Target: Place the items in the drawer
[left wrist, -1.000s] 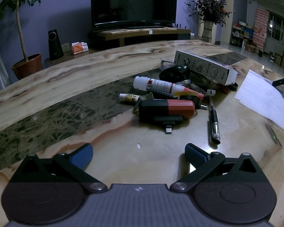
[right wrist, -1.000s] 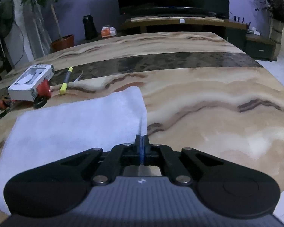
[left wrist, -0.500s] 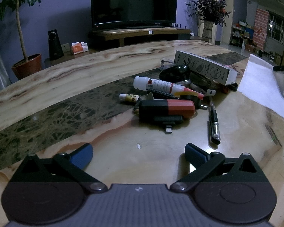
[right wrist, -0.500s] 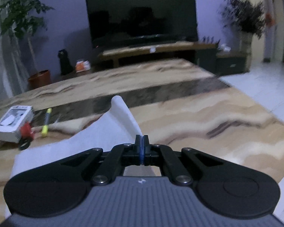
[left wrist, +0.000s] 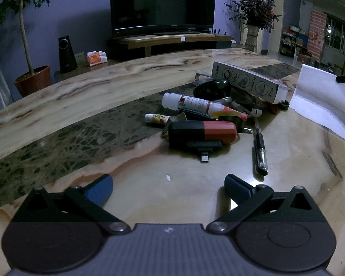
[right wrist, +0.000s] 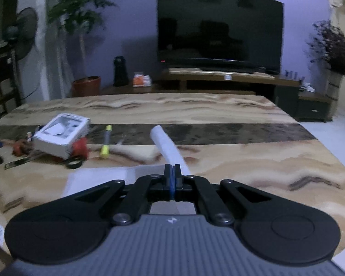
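White sheet (right wrist: 170,147) pinched at one edge in closed right tongs (right wrist: 172,174), lifted and curling above table (right wrist: 253,161). Left tongs (left wrist: 169,187) spread wide, empty, low over table before clutter: black-and-red case (left wrist: 202,133), glue bottle (left wrist: 191,102), pen (left wrist: 260,145), long box (left wrist: 248,81).

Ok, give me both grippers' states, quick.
Left gripper: open, holding nothing, hovering over the table.
Right gripper: closed on the white sheet, lifting its edge.
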`<state>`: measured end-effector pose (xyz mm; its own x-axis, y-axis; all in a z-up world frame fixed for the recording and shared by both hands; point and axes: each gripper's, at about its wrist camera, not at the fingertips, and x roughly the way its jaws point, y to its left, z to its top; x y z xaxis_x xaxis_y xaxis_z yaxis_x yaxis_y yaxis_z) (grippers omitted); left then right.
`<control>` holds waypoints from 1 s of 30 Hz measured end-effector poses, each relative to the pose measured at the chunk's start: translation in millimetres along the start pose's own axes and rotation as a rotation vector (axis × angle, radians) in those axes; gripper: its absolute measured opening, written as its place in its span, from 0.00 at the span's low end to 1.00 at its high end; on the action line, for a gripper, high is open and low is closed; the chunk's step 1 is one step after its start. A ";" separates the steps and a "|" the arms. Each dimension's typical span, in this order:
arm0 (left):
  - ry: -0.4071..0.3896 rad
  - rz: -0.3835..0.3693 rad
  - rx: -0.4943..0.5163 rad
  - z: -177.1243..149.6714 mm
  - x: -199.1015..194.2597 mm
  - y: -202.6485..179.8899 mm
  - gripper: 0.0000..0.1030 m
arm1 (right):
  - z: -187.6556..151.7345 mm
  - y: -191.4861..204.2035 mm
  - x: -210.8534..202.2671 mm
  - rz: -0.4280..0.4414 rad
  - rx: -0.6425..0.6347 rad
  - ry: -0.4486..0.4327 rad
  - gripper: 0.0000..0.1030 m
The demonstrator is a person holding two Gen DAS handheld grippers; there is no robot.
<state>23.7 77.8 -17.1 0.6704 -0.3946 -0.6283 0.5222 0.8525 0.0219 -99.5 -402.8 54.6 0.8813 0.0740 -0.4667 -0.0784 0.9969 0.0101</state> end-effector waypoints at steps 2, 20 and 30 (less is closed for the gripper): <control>0.000 0.000 0.000 0.0 0.0 0.0 1.00 | 1.6 8.8 0.6 0.035 -0.008 0.005 0.01; 0.000 0.000 0.000 0.0 -0.1 0.0 1.00 | -24.4 122.1 13.8 0.257 -0.312 0.174 0.01; 0.000 0.000 0.000 0.0 0.0 0.0 1.00 | -29.4 126.2 25.0 0.274 -0.294 0.215 0.01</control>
<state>23.7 77.8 -17.1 0.6704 -0.3947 -0.6283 0.5222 0.8526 0.0216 -101.0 -275.9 18.3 0.6953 0.2955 -0.6552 -0.4515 0.8888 -0.0783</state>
